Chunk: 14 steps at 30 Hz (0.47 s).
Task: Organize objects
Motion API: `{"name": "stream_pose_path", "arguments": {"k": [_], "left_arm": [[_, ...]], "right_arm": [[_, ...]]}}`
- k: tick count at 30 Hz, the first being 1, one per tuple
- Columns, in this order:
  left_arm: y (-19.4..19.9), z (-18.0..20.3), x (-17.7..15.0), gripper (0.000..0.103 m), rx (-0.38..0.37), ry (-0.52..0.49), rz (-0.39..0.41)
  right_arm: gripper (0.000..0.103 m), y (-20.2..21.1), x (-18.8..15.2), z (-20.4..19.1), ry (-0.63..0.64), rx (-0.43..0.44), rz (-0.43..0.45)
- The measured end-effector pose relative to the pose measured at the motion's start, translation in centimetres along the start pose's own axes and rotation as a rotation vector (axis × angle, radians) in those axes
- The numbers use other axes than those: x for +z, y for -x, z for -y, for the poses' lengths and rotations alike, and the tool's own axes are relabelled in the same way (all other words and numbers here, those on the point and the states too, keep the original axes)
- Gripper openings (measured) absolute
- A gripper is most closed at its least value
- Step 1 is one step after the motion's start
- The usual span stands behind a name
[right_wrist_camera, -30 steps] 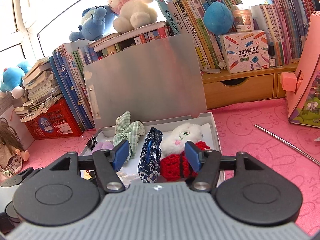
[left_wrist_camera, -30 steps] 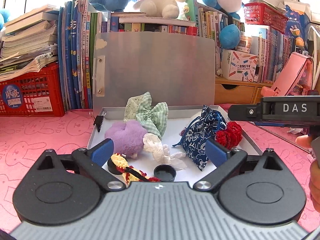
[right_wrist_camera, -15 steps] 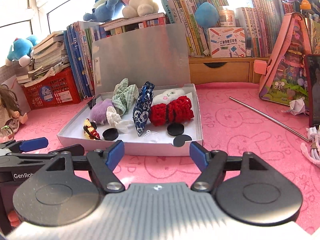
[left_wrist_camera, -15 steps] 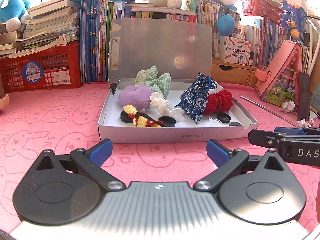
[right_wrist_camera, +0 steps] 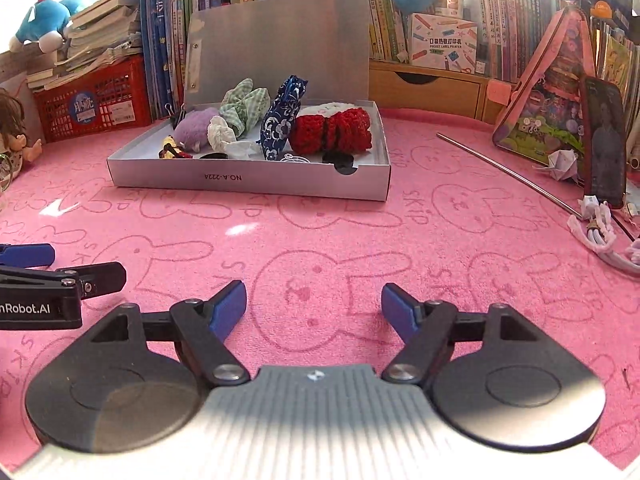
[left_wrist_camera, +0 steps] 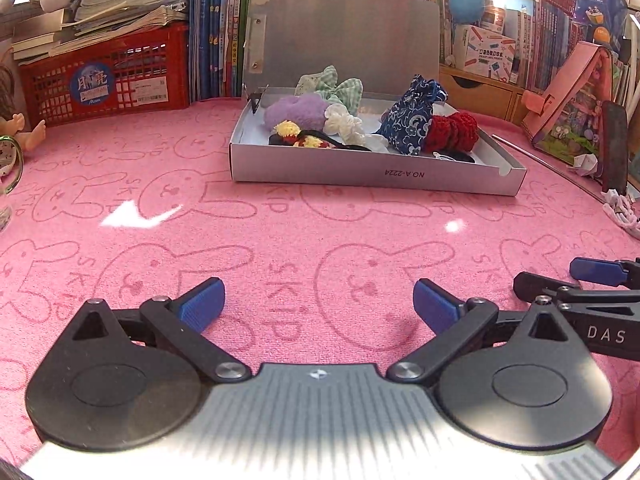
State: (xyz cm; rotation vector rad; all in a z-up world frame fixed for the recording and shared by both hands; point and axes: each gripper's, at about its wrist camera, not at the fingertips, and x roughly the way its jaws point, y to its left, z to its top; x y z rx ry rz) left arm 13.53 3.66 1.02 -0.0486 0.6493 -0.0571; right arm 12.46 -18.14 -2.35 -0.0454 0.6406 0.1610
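Observation:
A grey flat box (left_wrist_camera: pixel 376 174) (right_wrist_camera: pixel 248 182) with its lid up stands on the pink rabbit-print cloth. Inside lie a purple plush (left_wrist_camera: pixel 296 110), a green checked bow (left_wrist_camera: pixel 338 88), a white cloth flower (left_wrist_camera: pixel 344 124), a blue patterned pouch (left_wrist_camera: pixel 412 124) (right_wrist_camera: pixel 282 120), a red crochet piece (left_wrist_camera: pixel 452 132) (right_wrist_camera: pixel 332 130) and black round lids. My left gripper (left_wrist_camera: pixel 318 308) is open and empty, low over the cloth, well in front of the box. My right gripper (right_wrist_camera: pixel 314 306) is open and empty beside it.
A red crate (left_wrist_camera: pixel 104 80) with stacked books stands at the back left, a row of books behind the box. A pink toy house (right_wrist_camera: pixel 552 92), a metal rod (right_wrist_camera: pixel 508 172) and a white cable (right_wrist_camera: pixel 600 232) lie at the right. A doll (right_wrist_camera: pixel 16 128) sits far left.
Both grippers have pulled back from the box toward me and dropped low over the cloth. They stay open and empty. The box contents have not moved.

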Motion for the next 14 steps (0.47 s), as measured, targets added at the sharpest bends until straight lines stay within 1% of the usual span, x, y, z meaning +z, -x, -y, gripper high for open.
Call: {"name": "stream_pose_path", "arguments": {"k": [14], "left_arm": [[-0.16, 0.14, 0.11, 0.102, 0.005, -0.005, -0.006]], "right_arm": [[0.092, -0.28, -0.05, 0.03, -0.007, 0.004, -0.013]]}}
